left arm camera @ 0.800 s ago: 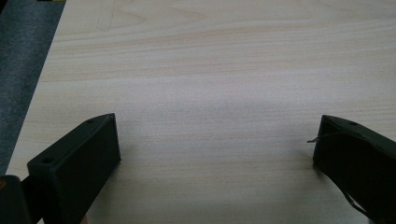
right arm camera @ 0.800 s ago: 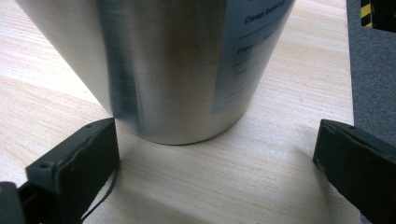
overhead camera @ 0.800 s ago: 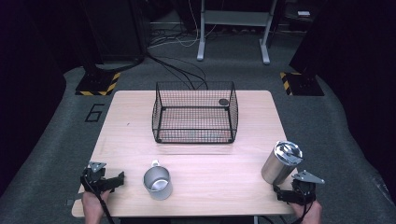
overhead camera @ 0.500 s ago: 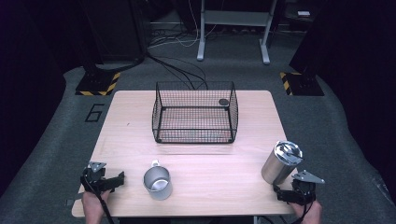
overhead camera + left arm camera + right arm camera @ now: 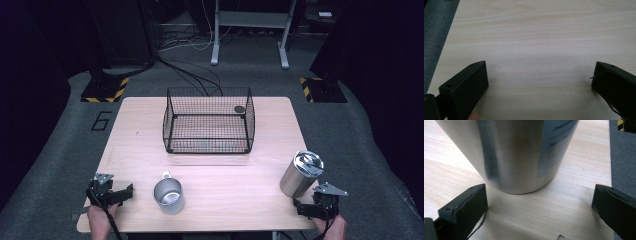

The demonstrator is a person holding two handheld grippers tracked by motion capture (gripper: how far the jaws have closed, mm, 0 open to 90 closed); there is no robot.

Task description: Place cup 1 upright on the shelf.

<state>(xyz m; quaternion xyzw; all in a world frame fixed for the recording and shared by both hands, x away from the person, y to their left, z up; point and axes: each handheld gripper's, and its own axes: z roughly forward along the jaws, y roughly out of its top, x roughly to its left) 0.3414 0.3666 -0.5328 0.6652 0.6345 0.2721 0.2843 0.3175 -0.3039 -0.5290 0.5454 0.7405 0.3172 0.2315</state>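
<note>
A black wire basket (image 5: 209, 120) stands at the back middle of the wooden table (image 5: 210, 175), with a small dark round thing (image 5: 239, 109) in its far right corner. A steel mug (image 5: 168, 196) with a handle sits front left of centre. A lidded steel tumbler (image 5: 300, 174) stands upright at the front right. My left gripper (image 5: 129, 190) rests open on the front left corner, with bare wood (image 5: 536, 62) between its jaws. My right gripper (image 5: 299, 206) is open just behind the tumbler (image 5: 516, 152), whose base sits ahead of the jaws, not between them.
The table's left edge (image 5: 444, 47) and right edge (image 5: 610, 157) lie close to the grippers, with grey carpet beyond. Cables and a white stand (image 5: 250, 30) are on the floor behind the table. Bare wood lies between mug and tumbler.
</note>
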